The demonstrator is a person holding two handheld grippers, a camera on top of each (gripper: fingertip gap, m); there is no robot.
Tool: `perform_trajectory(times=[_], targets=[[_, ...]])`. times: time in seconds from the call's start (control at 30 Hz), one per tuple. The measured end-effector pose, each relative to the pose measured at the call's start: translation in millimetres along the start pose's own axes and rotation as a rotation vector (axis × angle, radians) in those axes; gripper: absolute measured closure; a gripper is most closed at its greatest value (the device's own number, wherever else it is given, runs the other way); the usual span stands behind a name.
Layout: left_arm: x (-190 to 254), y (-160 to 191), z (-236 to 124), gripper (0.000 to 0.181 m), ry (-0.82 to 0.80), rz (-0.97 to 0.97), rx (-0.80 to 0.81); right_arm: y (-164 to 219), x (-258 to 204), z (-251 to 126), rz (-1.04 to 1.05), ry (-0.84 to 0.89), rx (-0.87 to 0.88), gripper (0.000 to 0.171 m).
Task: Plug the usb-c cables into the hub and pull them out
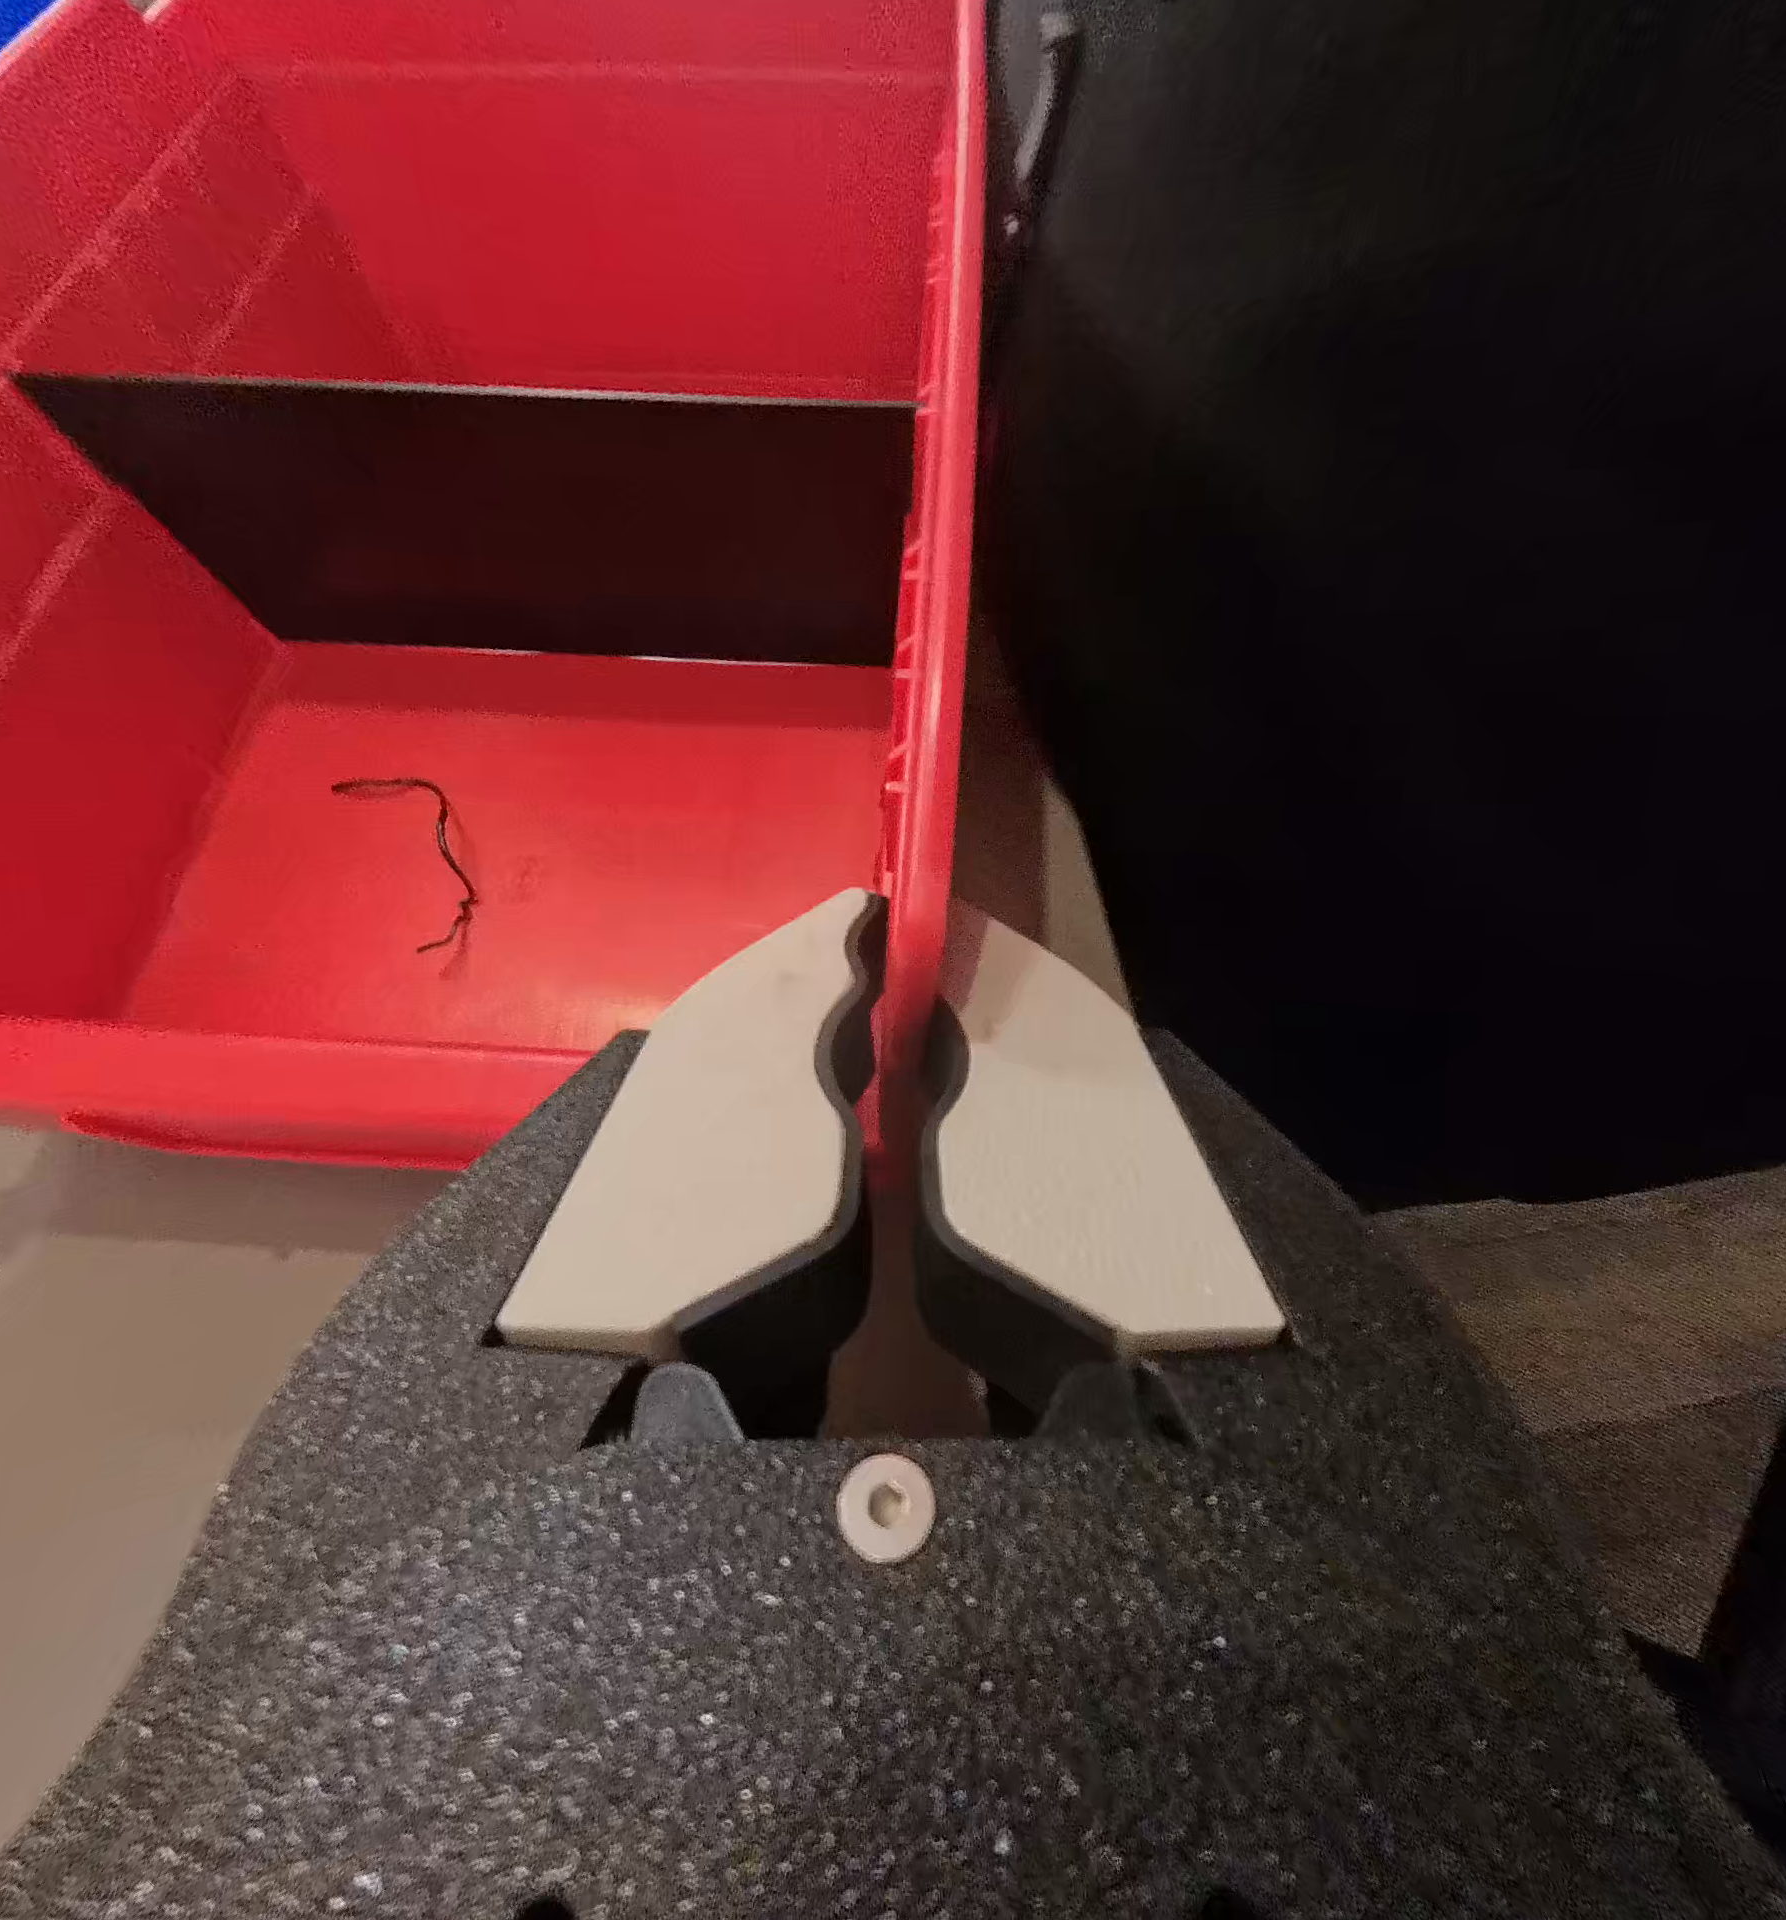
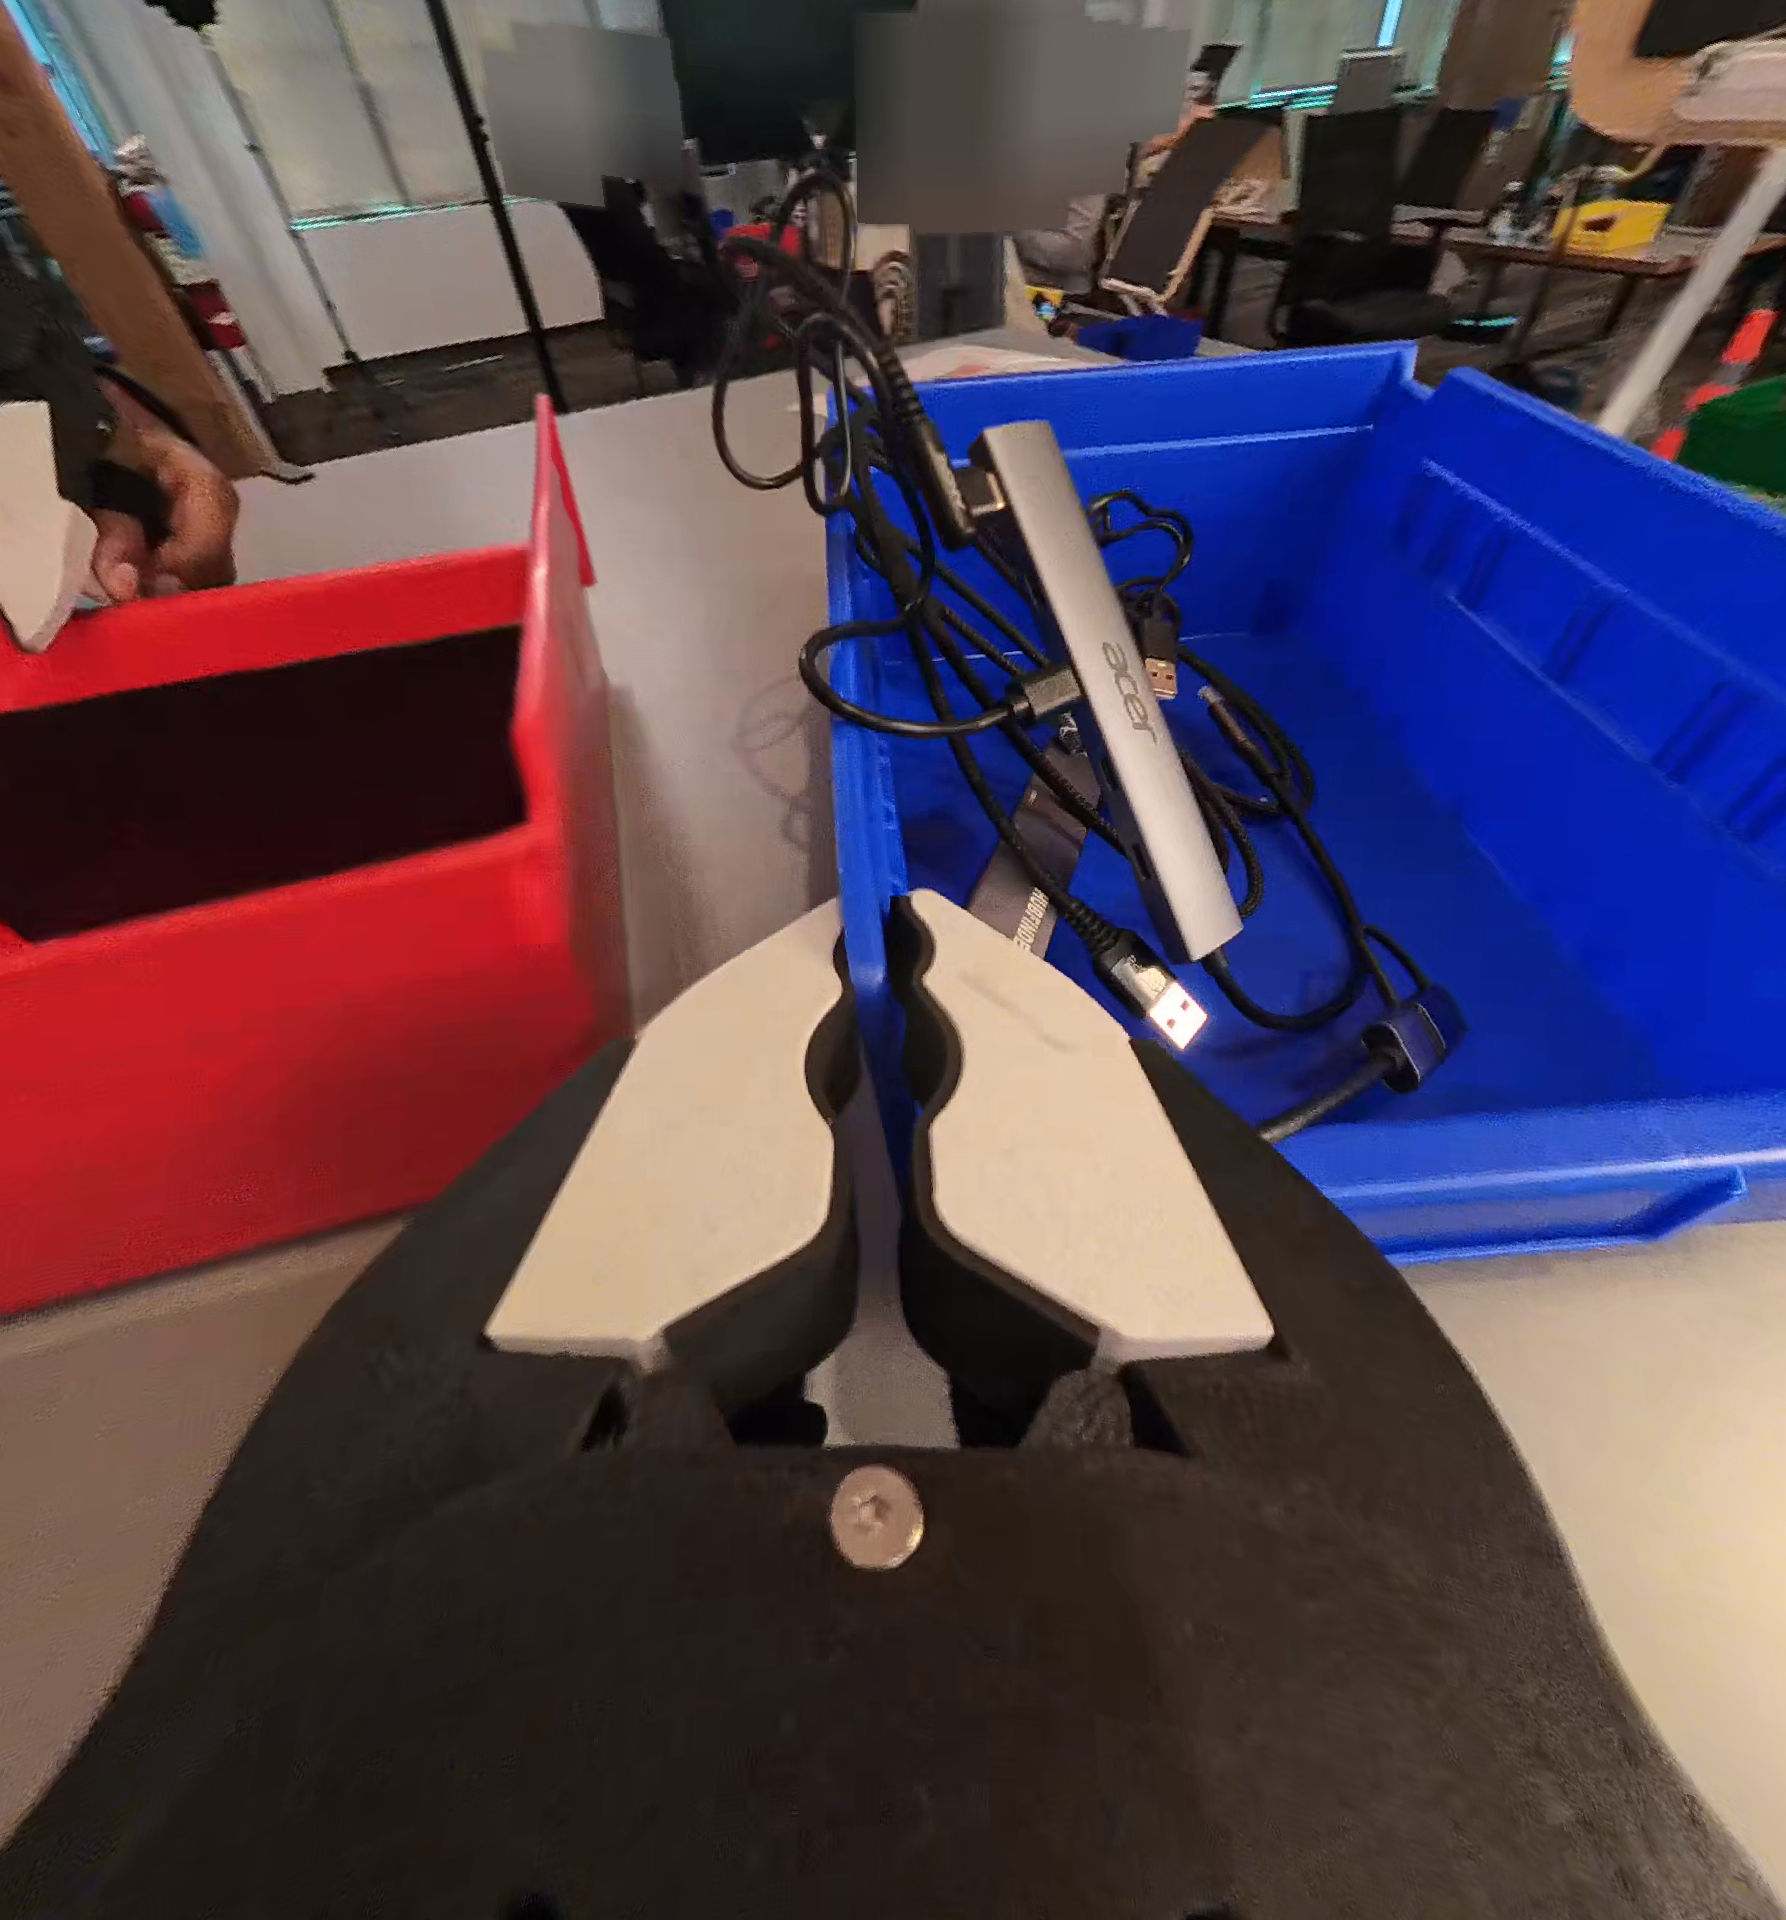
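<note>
Behind the bins, a busy room with chairs and other desks is showing, and both bins are sitting on a pale desk [image 2: 1595,1507].

On the left, the left gripper [image 1: 904,1023] is pinching the right wall of the red bin [image 1: 515,831]; its jaws are closed on that thin wall. Only a little dark string [image 1: 421,852] is lying inside, left of the jaws.

On the right, the right gripper [image 2: 873,997] is pinching the left wall of the blue bin [image 2: 1491,935], jaws closed on it.

The grey hub [image 2: 1107,686] is lying inside the blue bin, ahead of the right jaws and a bit to their right. Its long side is running away from the jaws, leaning slightly left. The black cables [image 2: 1273,831] are tangled around it, and one silver plug [image 2: 1175,1013] is sitting just right of the jaws.

I think the right gripper is nearer, so it should let go and reach in.
</note>
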State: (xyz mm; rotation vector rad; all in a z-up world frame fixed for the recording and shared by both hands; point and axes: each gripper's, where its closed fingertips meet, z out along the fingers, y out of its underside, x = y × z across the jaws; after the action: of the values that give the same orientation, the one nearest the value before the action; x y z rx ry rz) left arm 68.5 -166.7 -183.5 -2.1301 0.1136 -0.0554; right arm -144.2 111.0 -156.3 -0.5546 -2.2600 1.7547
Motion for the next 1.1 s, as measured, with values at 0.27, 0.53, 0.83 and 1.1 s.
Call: perform_trajectory(times=[0.27,0.53,0.83,1.1], targets=[[2.8,-34.9,52.8,0.178,0.018,0.01,0.038,-13.5,-2.5,50.8,-0.008,-0.196,-0.018,0.168],[8.3,-63.0,49.1,0.162,-0.019,-0.161,0.223,-31.8,30.9,25.5,-0.032,-0.054,0.056,0.137],[-130.2,-72.2,-47.7,0.156,-0.71,-0.372,0.333,-61.3,56.7,-79.6,0.078,0.311,0.048,0.134],[-276.1,-35.7,-59.0,0.15,-0.885,-0.811,0.33,-1.3,-56.8,-75.3,0.375,0.153,-0.345,0.108]])
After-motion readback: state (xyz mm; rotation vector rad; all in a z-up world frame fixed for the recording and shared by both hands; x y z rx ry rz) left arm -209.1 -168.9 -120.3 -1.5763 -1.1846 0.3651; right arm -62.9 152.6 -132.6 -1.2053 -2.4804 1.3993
